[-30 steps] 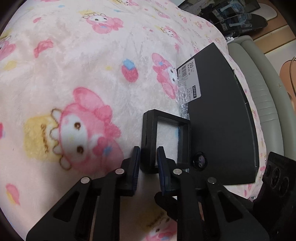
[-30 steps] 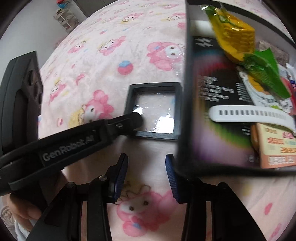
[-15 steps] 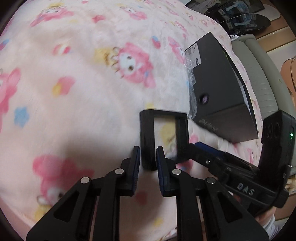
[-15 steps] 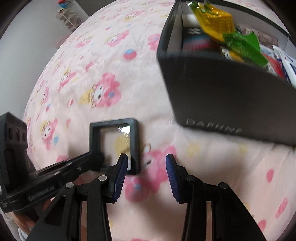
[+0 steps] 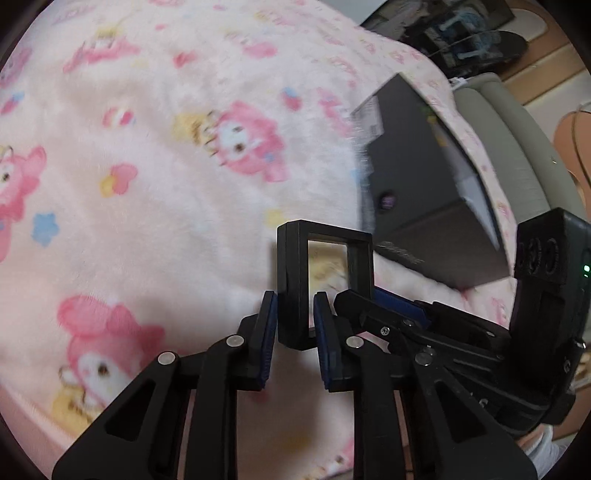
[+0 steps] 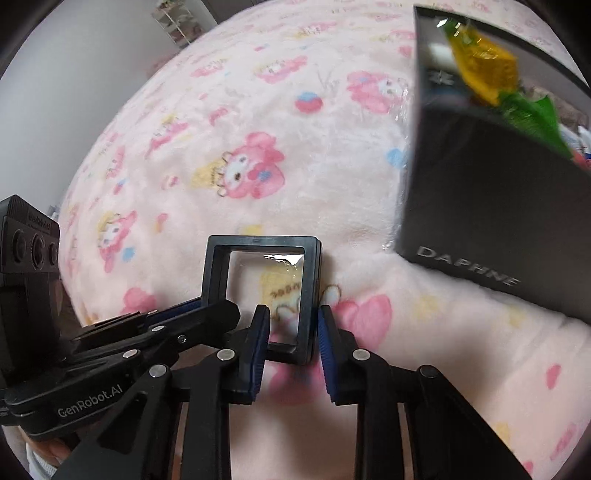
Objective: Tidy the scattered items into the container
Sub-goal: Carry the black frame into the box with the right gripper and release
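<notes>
A small black square frame case with a clear film window is held above the pink blanket. My left gripper is shut on its left side bar. In the right wrist view the frame case has its right bar between the fingers of my right gripper, whose pads stand just beside it with small gaps. The black DAPHNE box, the container, stands to the right and holds yellow and green snack packets. It also shows in the left wrist view.
A pink cartoon-print blanket covers the bed. A grey-green padded edge and dark objects on a wooden floor lie beyond the box. A grey wall and a small shelf stand far back.
My left gripper has lifted the frame off the blanket and away from the box. My right gripper has moved in from beside the box and now straddles the frame's right bar.
</notes>
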Demonstrator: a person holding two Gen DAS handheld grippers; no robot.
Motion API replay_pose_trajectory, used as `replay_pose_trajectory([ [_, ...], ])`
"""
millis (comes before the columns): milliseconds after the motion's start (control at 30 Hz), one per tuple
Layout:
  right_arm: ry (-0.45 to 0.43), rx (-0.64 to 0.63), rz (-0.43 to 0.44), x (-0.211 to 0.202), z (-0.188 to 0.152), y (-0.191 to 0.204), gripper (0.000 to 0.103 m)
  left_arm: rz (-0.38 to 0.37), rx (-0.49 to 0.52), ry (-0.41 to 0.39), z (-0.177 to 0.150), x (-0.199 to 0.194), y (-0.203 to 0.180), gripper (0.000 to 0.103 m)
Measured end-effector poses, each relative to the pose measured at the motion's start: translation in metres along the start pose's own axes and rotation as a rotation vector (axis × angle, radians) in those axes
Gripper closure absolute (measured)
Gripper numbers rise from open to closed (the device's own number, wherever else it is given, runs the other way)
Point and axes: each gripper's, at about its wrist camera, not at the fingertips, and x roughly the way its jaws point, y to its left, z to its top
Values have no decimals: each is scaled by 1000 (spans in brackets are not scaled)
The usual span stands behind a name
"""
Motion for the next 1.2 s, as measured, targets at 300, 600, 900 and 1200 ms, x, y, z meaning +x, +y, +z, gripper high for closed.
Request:
replay_pose_trajectory([
  [300, -181, 24, 26, -103, -15, -10, 81, -113, 136, -105, 2, -60, -78, 85],
  [600, -333, 71, -55, -161, 4, -53, 81, -177, 268, -101, 40, -37, -163, 85],
  [900, -348, 157, -122, -163, 30, -123, 80, -180, 306, -15, 75, 30, -211, 85],
  [1200, -268, 238, -137, -124, 45, -174, 81, -95, 292, 106, 88, 100, -219, 85],
])
